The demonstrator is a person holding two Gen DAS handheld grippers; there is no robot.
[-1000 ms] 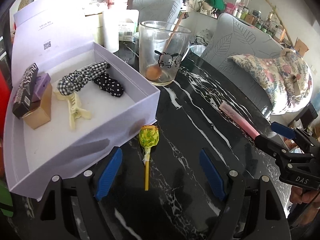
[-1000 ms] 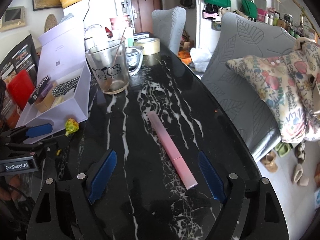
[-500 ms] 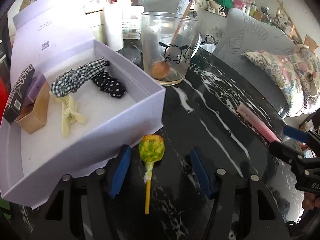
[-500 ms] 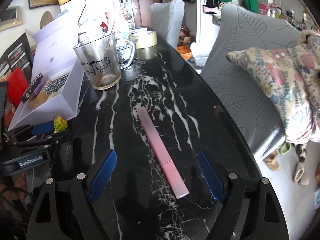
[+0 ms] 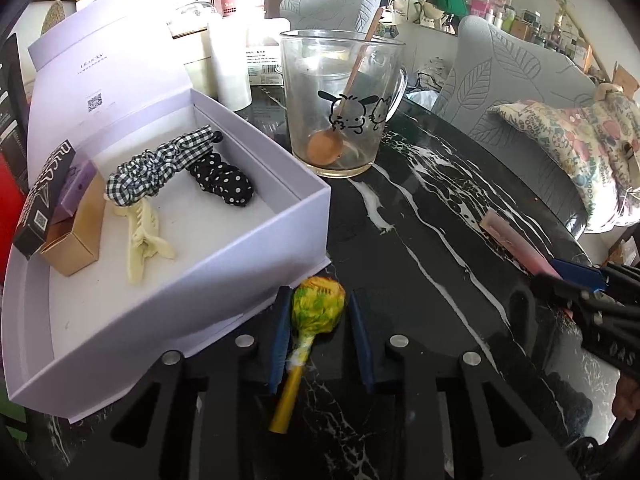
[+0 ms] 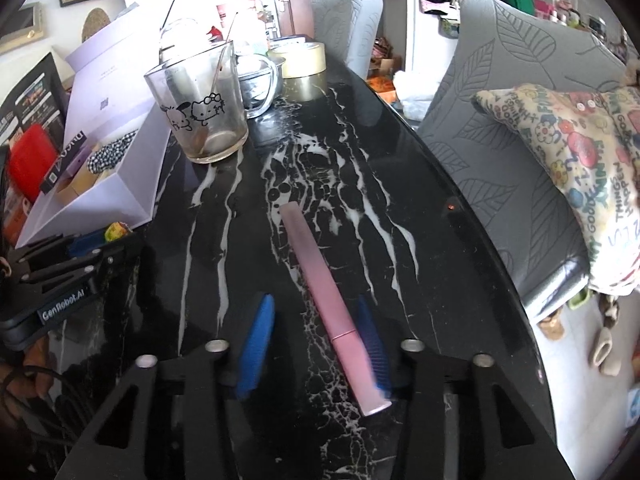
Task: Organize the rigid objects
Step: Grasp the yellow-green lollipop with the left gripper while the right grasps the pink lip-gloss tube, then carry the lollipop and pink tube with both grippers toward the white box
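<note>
A lollipop (image 5: pixel 318 306) in a yellow-green wrapper lies on the black marble table (image 5: pixel 440 320), just in front of an open lavender box (image 5: pixel 200 300). My left gripper (image 5: pixel 320 340) is closing on the lollipop's head, and both blue pads sit against the wrapper. A long pink tube (image 6: pixel 320 280) lies lengthwise on the table. My right gripper (image 6: pixel 316 344) straddles its near end with the jaws closing. The right pad (image 6: pixel 374 344) touches the tube, while the blurred left pad (image 6: pixel 256 344) stands clear of it. The tube's far end (image 5: pixel 512 240) also shows in the left wrist view.
The box holds two scrunchies (image 5: pixel 168 160), a cream hair clip (image 5: pixel 142 236) and small cartons (image 5: pixel 76 232). Behind it stands a glass mug (image 5: pixel 344 100) with a wooden spoon. A tape roll (image 6: pixel 298 60) sits further back. Grey chairs and a patterned cushion (image 6: pixel 580 168) line the table's right edge.
Both grippers came down and forward towards the table. The left jaws narrowed from wide open onto the lollipop. The right jaws narrowed around the pink tube's near end.
</note>
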